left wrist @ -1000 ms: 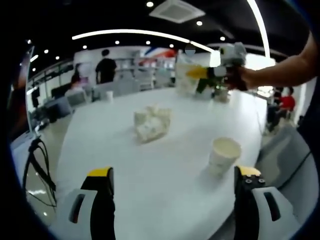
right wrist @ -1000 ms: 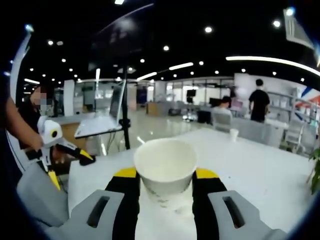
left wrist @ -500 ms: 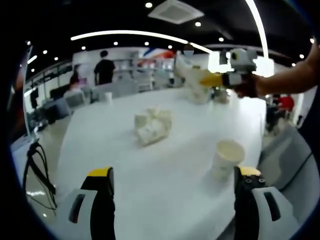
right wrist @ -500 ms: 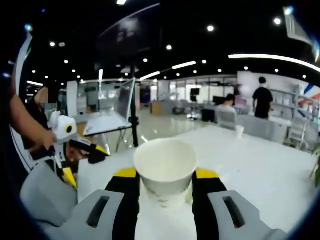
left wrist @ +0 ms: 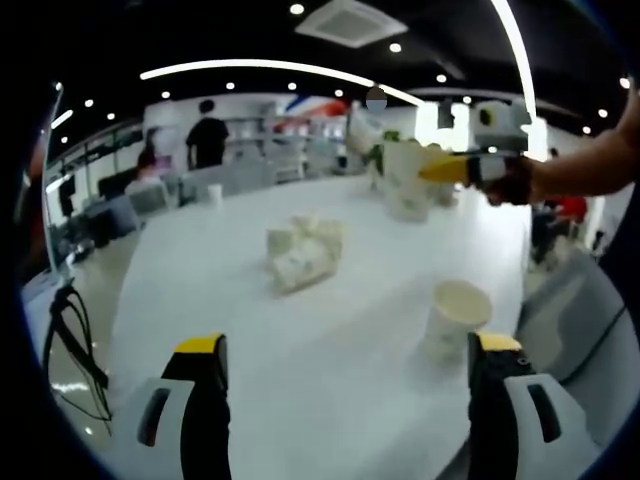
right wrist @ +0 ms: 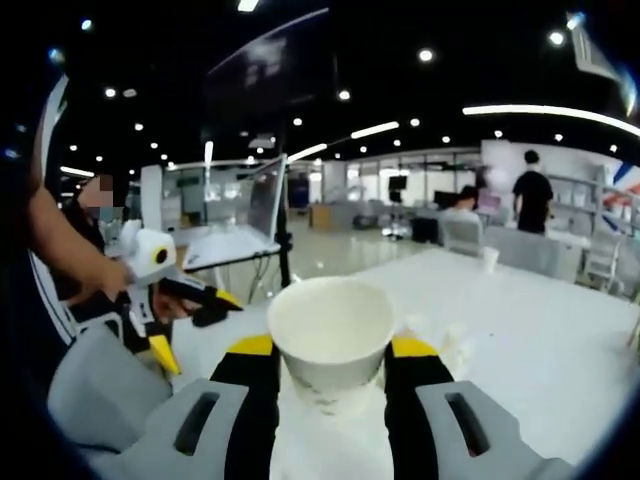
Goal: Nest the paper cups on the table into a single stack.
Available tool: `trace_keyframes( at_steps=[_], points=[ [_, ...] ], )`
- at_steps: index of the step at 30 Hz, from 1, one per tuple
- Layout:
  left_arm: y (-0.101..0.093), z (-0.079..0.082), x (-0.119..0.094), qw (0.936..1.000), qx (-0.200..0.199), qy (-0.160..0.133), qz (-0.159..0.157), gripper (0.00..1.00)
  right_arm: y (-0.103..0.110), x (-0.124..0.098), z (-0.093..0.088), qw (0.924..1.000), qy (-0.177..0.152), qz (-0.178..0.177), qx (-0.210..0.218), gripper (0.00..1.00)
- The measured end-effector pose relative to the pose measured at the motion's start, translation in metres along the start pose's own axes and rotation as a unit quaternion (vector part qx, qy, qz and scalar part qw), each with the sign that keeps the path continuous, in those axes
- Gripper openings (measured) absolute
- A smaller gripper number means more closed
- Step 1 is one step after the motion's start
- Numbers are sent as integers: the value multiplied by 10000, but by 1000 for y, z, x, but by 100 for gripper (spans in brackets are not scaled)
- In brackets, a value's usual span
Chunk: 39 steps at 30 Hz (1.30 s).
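We hold one paper cup [right wrist: 330, 335] in the right gripper [right wrist: 330, 372]; its fingers [right wrist: 258, 372] pinch the cup on both sides of the wall, a little below the rim, and the cup stands upright with its mouth open to us. In the left gripper view the same cup [left wrist: 407, 178] hangs in the air above the far part of the white counter [left wrist: 230, 330], carried by the right gripper [left wrist: 450, 168] that comes in from the right.

The left gripper [left wrist: 345, 395] holds nothing; its fingers [left wrist: 200, 385] are spread wide apart, low over the near edge of the counter. A second paper cup [left wrist: 452, 318] stands upright on the counter, just beside the right finger of this gripper. In the middle of the counter lies a small heap of cups [left wrist: 302, 248], some tipped on their side, as far as we can tell. A further small cup [left wrist: 218, 192] stands alone near the far edge.

We judge that these cups are very light and thin-walled: they slide easily on the smooth counter and they dent if we squeeze hard. The rolled rim is the stiffest part, so we think the good place to take hold is on the wall just under the rim, with gentle pressure. For nesting, the standing cup probably needs to be steadied, otherwise it may tip over.
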<state>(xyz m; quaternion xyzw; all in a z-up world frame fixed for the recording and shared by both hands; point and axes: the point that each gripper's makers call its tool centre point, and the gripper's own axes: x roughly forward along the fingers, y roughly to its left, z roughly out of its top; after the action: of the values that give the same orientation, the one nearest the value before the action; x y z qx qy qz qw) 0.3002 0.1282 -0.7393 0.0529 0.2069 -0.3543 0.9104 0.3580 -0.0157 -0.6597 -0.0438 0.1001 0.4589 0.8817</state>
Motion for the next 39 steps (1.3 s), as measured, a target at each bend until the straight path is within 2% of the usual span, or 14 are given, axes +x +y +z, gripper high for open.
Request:
trace_keyframes(
  at_steps=[9,18,24,39],
  points=[
    [0,-3,4,10000,56,38,-7,97,9,-5,-1,10000,-30,41,15,38],
    [0,-3,7,10000,10,36,-30,97,22,-10,-10,9998,52,163,-95,38],
    [6,-4,5,9999,-43,25,96,98,31,-16,-16,9996,87,245,-118,37],
    [6,-8,4,9999,-45,82,118,98,53,-31,-21,9988,126,457,-146,37]
  ],
)
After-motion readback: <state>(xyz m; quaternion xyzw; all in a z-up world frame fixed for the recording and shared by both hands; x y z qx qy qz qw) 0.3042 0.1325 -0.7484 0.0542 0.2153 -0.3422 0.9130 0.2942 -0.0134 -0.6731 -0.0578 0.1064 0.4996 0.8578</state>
